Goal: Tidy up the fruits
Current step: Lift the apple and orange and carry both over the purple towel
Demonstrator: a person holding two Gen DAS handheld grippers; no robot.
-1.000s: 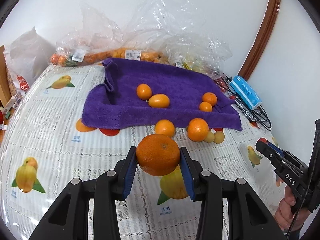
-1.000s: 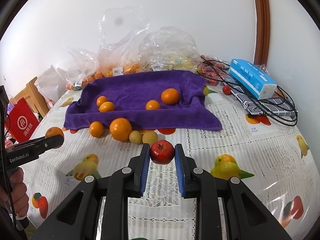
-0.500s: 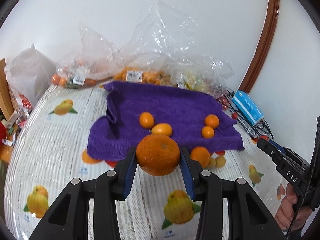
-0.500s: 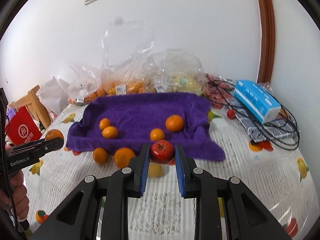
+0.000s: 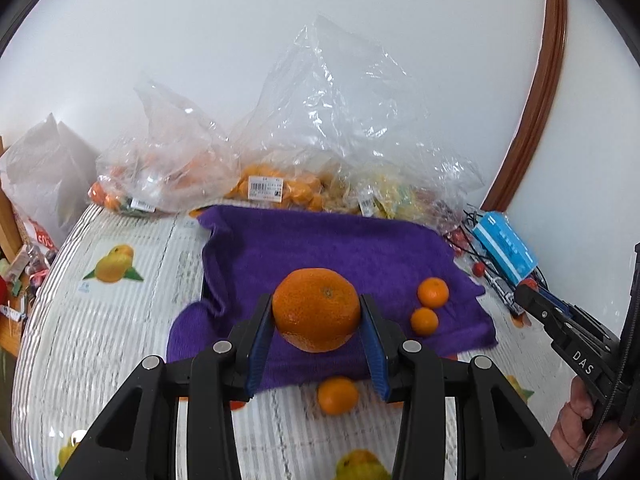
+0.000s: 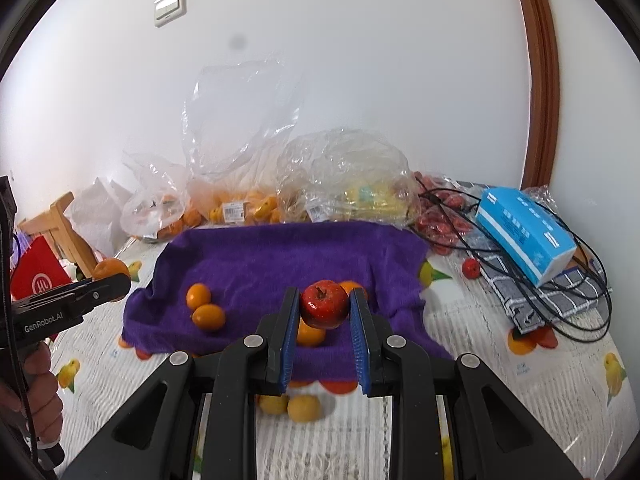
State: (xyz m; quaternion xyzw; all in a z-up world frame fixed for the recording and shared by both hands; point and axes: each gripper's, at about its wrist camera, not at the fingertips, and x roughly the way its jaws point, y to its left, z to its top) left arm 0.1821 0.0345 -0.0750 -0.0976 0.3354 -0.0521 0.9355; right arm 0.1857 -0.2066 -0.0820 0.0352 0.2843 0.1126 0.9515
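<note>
A purple towel (image 5: 328, 252) lies on the surface (image 5: 120, 320). Above it, the left gripper (image 5: 316, 316) has its fingers clamped on a big orange (image 5: 316, 309) (lifted clear), and the right gripper (image 6: 324, 306) pinches a small red apple (image 6: 324, 304) between its finger pads, likewise aloft.

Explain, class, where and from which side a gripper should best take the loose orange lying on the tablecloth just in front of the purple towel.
Probably across the widest middle of the loose orange, coming from above with a finger on each side: it is round and sits free on the tablecloth, clear of the purple towel's edge.
</note>
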